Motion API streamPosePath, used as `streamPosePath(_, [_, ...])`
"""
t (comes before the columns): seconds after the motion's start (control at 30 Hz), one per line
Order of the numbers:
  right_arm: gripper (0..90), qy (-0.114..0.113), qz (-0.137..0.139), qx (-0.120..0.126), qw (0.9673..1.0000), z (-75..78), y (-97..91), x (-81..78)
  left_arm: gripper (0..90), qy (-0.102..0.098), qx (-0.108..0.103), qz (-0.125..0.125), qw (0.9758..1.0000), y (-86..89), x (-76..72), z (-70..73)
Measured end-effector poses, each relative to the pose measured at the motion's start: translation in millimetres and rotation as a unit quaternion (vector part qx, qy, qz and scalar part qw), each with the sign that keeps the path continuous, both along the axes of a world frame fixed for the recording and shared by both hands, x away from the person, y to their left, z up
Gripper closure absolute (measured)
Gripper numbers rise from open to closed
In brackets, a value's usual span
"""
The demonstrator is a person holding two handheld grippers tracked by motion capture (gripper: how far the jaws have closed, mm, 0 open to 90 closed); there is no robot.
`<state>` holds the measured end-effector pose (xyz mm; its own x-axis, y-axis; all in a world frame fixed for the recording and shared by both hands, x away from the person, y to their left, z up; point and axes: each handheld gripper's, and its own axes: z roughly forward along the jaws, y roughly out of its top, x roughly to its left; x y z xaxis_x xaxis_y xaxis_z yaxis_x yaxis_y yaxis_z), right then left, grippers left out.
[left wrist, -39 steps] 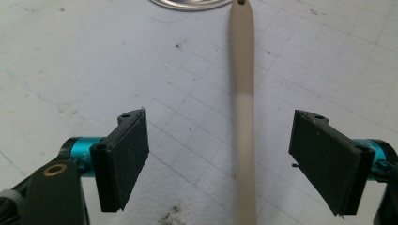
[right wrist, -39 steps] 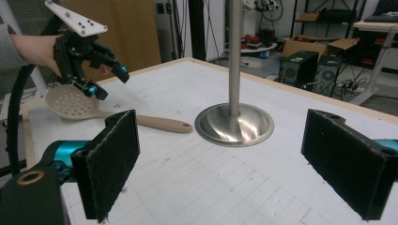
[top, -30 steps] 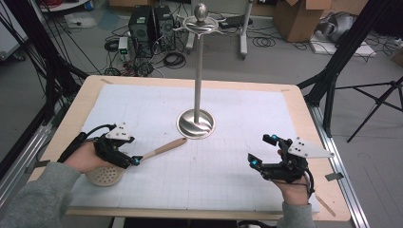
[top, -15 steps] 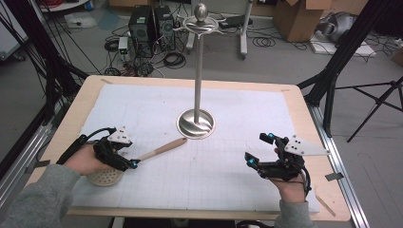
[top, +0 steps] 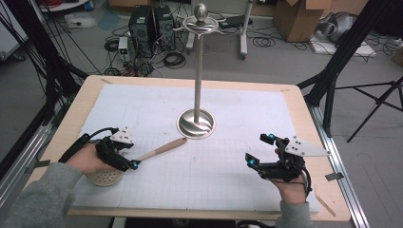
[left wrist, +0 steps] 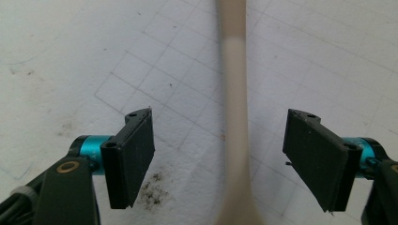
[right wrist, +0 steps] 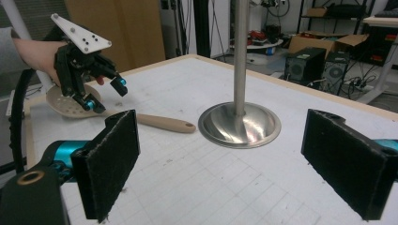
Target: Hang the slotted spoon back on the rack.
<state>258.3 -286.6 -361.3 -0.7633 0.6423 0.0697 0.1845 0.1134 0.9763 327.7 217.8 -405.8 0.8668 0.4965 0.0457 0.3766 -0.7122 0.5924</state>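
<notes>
A beige slotted spoon (top: 159, 150) lies flat on the white gridded mat, with its round perforated head (top: 105, 177) at the near left and its handle pointing toward the middle. My left gripper (top: 130, 159) hangs low over the spoon's neck. In the left gripper view the handle (left wrist: 233, 93) runs between the open jaws of that gripper (left wrist: 220, 122), and neither pad touches it. My right gripper (top: 258, 148) is held at the near right, open and empty (right wrist: 220, 140), and faces the stand. The right gripper view also shows the left gripper (right wrist: 105, 93) above the spoon (right wrist: 159, 123).
A tall metal stand with a round shiny base (top: 196, 124) rises from the middle of the mat, just past the handle's tip. The mat lies on a wooden table (top: 304, 109). Computers, cables and boxes sit on the floor beyond.
</notes>
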Motion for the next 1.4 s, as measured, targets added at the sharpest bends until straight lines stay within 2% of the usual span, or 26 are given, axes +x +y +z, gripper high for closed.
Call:
streamPosePath(0.17, [10.8, 0.002, -0.002, 0.003, 1.0, 1.1, -1.4, -2.7, 25.5, 0.002, 0.005, -0.02, 0.9998, -4.2, 0.5, -0.6])
streamPosePath(0.27, [10.8, -0.001, -0.002, 0.002, 1.0, 1.3, -2.5, -3.2, 27.5, 0.012, 0.01, -0.018, 0.9997, -5.4, 1.9, -2.9])
streamPosePath(0.4, [10.8, 0.003, -0.002, 0.004, 1.0, 1.1, -2.8, -4.0, 37.1, 0.025, 0.026, -0.008, 0.9993, -6.1, 3.5, -5.3])
streamPosePath(0.5, [10.8, 0.003, -0.002, 0.004, 1.0, 1.1, -3.0, -4.1, 40.1, 0.03, 0.032, -0.009, 0.999, -6.9, 2.9, -6.6])
streamPosePath(0.67, [10.8, -0.002, 0.001, 0.004, 1.0, 1.5, -2.8, -4.4, 51.1, 0.04, 0.045, -0.012, 0.9981, -8.8, 0.4, -6.6])
streamPosePath(0.77, [10.8, 0.001, 0.002, 0.005, 1.0, 1.8, -2.7, -4.9, 51.4, 0.041, 0.057, -0.012, 0.9974, -10.5, -1.2, -7.4])
streamPosePath(0.8, [10.8, 0.002, 0.002, 0.005, 1.0, 1.9, -2.8, -5.0, 51.5, 0.046, 0.067, -0.018, 0.9965, -10.8, -1.4, -7.4])
streamPosePath(0.97, [10.8, -0.004, 0.002, 0.003, 1.0, 2.5, -2.8, -4.8, 57.8, 0.052, 0.061, -0.014, 0.9967, -11.6, -1.3, -7.8])
streamPosePath(1.13, [10.8, 0.002, 0.003, 0.002, 1.0, 1.9, -1.6, -5.0, 68.0, 0.057, 0.061, -0.018, 0.9963, -13.8, -0.5, -7.1])
streamPosePath(1.17, [10.8, 0.002, 0.003, 0.002, 1.0, 1.9, -1.6, -5.0, 68.0, 0.056, 0.06, -0.014, 0.9965, -14.1, -0.3, -7.2])
streamPosePath(1.3, [10.8, -0.002, 0.003, 0.001, 1.0, 2.2, -2.0, -5.1, 77.1, 0.062, 0.053, -0.002, 0.9967, -12.5, 2.7, -7.6])
streamPosePath(1.4, [10.8, -0.002, 0.002, 0.002, 1.0, 2.8, -2.8, -5.7, 77.2, 0.062, 0.048, 0.001, 0.9969, -11.9, 2.5, -8.2])
